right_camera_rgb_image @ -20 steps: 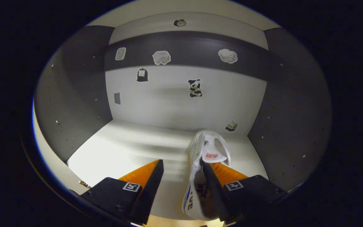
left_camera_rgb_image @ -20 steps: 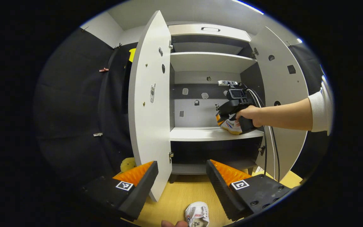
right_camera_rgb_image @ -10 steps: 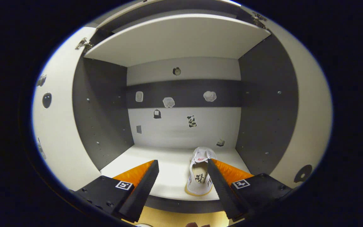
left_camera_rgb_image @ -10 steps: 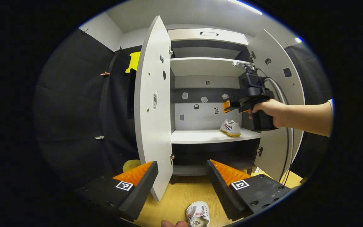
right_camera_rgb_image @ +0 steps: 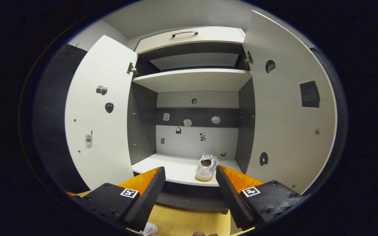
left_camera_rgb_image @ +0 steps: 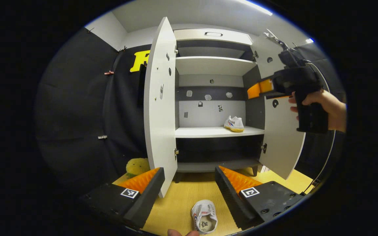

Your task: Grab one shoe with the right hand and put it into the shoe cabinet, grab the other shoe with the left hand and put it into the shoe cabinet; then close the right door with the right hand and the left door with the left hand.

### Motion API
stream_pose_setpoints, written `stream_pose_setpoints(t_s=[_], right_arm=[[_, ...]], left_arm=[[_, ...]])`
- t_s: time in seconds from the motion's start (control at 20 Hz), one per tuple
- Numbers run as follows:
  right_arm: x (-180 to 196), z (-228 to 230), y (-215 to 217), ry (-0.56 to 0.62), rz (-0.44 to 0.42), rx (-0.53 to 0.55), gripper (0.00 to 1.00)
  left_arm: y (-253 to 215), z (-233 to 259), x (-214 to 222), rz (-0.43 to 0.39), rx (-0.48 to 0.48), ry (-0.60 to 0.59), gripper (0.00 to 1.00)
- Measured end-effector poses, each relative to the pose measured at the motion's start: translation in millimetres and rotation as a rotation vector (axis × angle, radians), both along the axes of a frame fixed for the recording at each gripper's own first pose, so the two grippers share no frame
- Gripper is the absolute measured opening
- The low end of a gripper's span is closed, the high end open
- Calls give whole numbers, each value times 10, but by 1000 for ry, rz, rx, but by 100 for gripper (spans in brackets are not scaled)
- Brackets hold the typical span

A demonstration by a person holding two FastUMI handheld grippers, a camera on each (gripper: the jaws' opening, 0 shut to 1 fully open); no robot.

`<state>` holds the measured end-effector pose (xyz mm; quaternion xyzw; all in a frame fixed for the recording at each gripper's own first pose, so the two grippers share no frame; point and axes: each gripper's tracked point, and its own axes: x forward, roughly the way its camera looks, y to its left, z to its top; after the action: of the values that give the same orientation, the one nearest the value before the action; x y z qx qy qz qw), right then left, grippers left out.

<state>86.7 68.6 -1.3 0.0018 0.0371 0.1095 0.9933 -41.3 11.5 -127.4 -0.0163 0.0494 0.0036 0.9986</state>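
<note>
One white shoe [left_camera_rgb_image: 234, 124] [right_camera_rgb_image: 207, 167] rests on the right side of the shoe cabinet's middle shelf [left_camera_rgb_image: 208, 131]. The other white shoe [left_camera_rgb_image: 204, 220] lies on the wooden floor, low between my left gripper's fingers. My left gripper [left_camera_rgb_image: 189, 183] is open, above and short of that shoe. My right gripper [right_camera_rgb_image: 190, 183] is open and empty, back from the cabinet front; in the left gripper view it hangs high by the right door, held by a hand [left_camera_rgb_image: 330, 108]. Both doors, left door [left_camera_rgb_image: 159, 105] and right door [left_camera_rgb_image: 279, 137], stand open.
A yellow plush toy [left_camera_rgb_image: 136, 166] sits on the floor left of the left door. A cable [left_camera_rgb_image: 323, 167] trails down from the right gripper. A fingertip [left_camera_rgb_image: 182, 233] shows at the bottom edge. Upper shelf [right_camera_rgb_image: 192, 80] and dark lower compartment [left_camera_rgb_image: 218, 152] hold nothing visible.
The right gripper let go of the shoe on the middle shelf and drew back up and out of the cabinet. The left gripper backed off slightly, still open over the floor shoe.
</note>
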Motion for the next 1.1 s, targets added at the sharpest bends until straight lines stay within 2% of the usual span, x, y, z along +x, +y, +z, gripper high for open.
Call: stream_pose_setpoints(t_s=[0.2,0.45,0.6,0.7,0.75,0.85,1.1], right_arm=[[-486,-216,-129,36,9,3,98],[-835,-348,-340,57,-5,-1,98],[-979,-359,-443,65,-11,-10,98],[-1040,-355,-509,70,-17,-16,98],[-1067,-355,-538,75,-21,-14,98],[-1090,-326,-602,74,-32,-13,98],[-1143,-270,-702,56,-48,-59,98]], left_arm=[[-283,-482,-140,-68,-9,72,97],[-310,-1274,-94,-56,41,198,96],[-300,-1710,14,-78,49,250,94],[-252,-1989,72,-77,53,297,88],[-236,-2139,99,-74,53,324,79],[-231,-2427,133,-83,52,384,68],[-311,-2748,339,-141,51,441,62]])
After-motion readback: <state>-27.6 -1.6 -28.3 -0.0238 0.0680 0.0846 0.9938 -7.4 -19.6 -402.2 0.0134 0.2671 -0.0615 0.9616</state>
